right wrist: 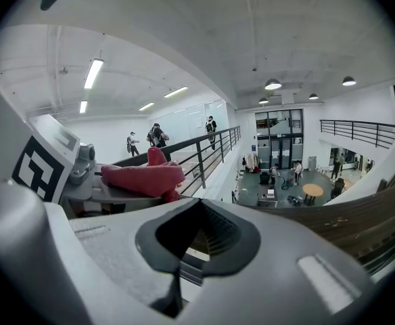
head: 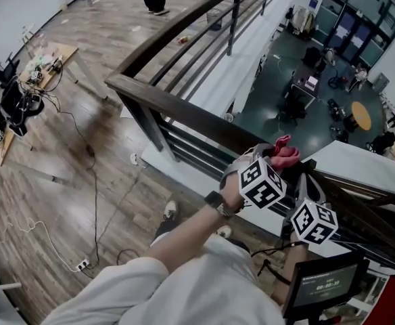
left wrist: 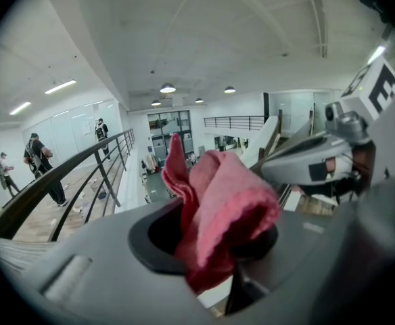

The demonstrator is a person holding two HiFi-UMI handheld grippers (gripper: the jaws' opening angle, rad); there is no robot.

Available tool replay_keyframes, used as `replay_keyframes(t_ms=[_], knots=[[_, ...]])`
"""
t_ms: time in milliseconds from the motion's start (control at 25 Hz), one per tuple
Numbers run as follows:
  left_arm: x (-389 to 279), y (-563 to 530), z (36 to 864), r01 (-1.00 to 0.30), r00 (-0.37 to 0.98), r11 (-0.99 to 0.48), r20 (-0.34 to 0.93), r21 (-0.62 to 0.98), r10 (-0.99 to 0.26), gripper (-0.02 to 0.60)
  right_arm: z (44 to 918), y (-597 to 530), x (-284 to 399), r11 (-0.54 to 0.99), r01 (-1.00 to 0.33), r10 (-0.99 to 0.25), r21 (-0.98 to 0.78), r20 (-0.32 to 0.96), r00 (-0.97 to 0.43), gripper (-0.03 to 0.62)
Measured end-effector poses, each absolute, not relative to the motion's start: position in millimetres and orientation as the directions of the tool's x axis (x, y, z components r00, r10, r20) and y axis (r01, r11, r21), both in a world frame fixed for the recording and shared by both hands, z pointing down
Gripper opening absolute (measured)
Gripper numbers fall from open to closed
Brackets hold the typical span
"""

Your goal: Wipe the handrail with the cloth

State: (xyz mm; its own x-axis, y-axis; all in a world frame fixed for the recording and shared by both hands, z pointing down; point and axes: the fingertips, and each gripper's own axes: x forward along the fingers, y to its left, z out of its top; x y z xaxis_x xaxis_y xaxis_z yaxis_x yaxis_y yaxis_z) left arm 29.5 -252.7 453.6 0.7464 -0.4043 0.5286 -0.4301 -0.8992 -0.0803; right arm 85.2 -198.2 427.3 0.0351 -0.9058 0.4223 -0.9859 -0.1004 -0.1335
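1 crumpled pink cloth (left wrist: 224,202) stands pinched in left tool (left wrist: 207,249).

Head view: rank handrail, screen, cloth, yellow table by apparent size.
1. Handrail
2. Screen
3. Cloth and yellow table look roughly alike. The table is far below, so it only looks small.

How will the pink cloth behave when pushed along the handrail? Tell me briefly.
Probably floppy: the cloth folds over itself in the left gripper. Likely light, held by one pinch. Its fuzzy surface should drag, not slip, on the handrail.
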Motion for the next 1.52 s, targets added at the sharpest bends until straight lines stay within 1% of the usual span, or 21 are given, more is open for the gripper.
replay_keyframes(t_ms=[280,1040,1520], knots=[[-1,-270,452,-0.450,0.745,-0.890,0.520,-0.067,-0.416,0.149,427,-217,63,-0.095,-0.987,-0.904,-0.126,0.427,0.033,0.003],[-80,-327,446,-0.559,0.703,-0.829,0.516,-0.024,-0.489,0.149,421,-253,12,-0.036,-0.992,-0.900,-0.124,0.436,-0.022,0.003],[-167,-382,446,-0.658,0.641,-0.753,0.514,-0.012,-0.569,0.149,421,-275,-30,-0.011,-0.993,-0.893,-0.115,0.449,-0.042,0.003]])
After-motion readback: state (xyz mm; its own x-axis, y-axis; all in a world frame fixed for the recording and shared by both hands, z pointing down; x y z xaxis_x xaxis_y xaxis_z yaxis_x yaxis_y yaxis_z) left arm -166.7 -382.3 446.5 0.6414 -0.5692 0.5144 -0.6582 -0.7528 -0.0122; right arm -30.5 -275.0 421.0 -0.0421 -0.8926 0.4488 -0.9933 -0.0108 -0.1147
